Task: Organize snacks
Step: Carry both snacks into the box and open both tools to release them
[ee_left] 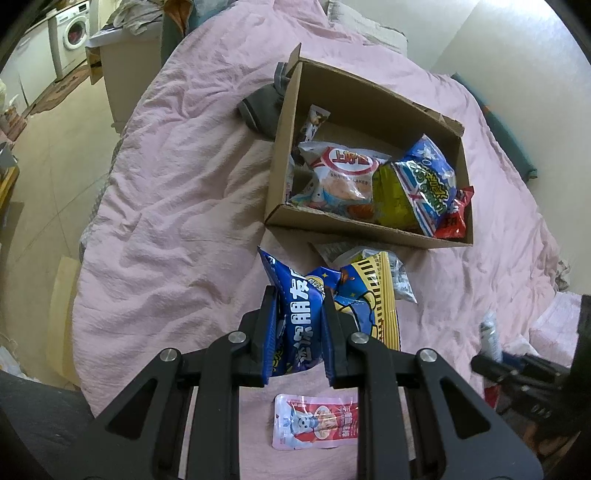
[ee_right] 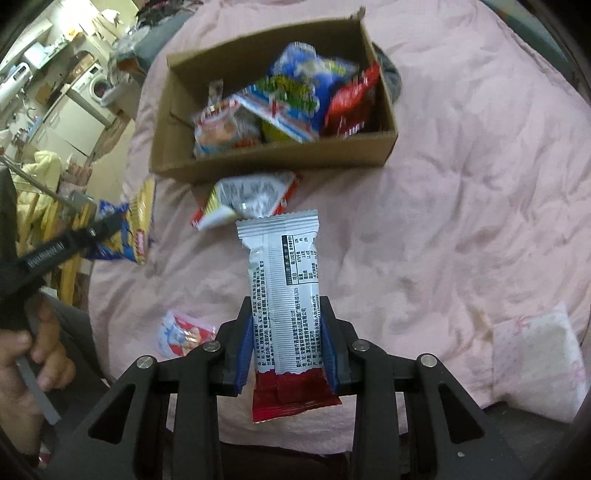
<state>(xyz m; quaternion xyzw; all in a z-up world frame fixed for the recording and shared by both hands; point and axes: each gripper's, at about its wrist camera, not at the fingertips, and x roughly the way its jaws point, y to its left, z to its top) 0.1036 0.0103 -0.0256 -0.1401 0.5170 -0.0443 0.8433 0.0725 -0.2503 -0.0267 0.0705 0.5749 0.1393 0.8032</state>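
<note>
An open cardboard box (ee_left: 280,155) (ee_right: 273,162) lies on the pink bed and holds several snack bags, among them a white shrimp-flakes bag (ee_left: 343,173) and a blue-and-green bag (ee_left: 417,184). My left gripper (ee_left: 299,291) is shut on a blue snack bag (ee_left: 295,325), held above the bed just in front of the box. Beside that bag lies a yellow-and-blue bag (ee_left: 373,295). My right gripper (ee_right: 285,306) is shut on a long white-and-red bar packet (ee_right: 284,266), raised above the bedspread. A silver-and-red packet (ee_right: 247,199) and a small pink packet (ee_left: 317,421) (ee_right: 184,334) lie loose.
The bedspread (ee_right: 461,184) is rumpled pink cloth. A grey garment (ee_left: 262,107) lies against the box's far side. A white tissue pack (ee_right: 535,354) sits at the bed's near right. A person's hand (ee_right: 33,343) holds the left gripper's handle. The floor and a washing machine (ee_left: 74,33) are to the left.
</note>
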